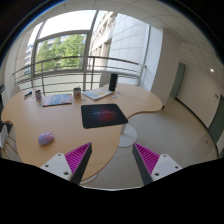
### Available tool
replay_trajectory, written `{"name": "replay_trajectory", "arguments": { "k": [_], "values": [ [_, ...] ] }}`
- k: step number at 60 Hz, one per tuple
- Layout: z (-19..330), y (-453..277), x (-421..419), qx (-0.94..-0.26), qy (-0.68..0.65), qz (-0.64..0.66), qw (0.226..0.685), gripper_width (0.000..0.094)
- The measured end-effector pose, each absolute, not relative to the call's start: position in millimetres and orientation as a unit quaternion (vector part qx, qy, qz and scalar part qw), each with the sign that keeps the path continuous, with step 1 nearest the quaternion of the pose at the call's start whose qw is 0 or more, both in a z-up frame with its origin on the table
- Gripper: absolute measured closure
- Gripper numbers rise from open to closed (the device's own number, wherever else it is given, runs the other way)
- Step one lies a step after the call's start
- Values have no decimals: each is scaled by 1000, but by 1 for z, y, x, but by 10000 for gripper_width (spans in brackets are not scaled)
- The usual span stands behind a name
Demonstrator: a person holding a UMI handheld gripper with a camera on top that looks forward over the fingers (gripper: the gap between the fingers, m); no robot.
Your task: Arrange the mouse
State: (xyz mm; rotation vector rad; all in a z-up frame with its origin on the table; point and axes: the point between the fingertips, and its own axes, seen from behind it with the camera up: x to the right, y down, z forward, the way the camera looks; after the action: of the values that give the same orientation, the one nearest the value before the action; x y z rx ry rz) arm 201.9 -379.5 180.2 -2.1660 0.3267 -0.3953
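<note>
Your claw [112, 160] is released and empty, high above the desk [60, 118]. The mouse [46, 138] lies at ten o'clock, left of the mousepad [104, 115]. Descend off-line and you may knock it off the near edge.

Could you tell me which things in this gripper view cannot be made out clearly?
- Mouse, beyond the left finger on the table: too small to show buttons or which way it faces.
- Pattern on the mouse mat: too small to read.
- Items at the table's far edge, a laptop and a cup among them: too small to show detail.
- Gripper: fingers open with nothing between them; their bases are cut off by the view's lower edge.
</note>
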Motion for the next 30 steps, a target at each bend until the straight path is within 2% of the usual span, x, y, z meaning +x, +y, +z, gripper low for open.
{"name": "replay_trajectory", "arguments": {
  "k": [6,15,24,30],
  "values": [
    [169,-384,196,-877,131,-149,437,85],
    [124,-405,157,-895,105,-127,416,91],
    [76,-406,85,-911,77,-80,397,91],
    [49,-381,26,-915,63,-40,396,92]
  ]
}}
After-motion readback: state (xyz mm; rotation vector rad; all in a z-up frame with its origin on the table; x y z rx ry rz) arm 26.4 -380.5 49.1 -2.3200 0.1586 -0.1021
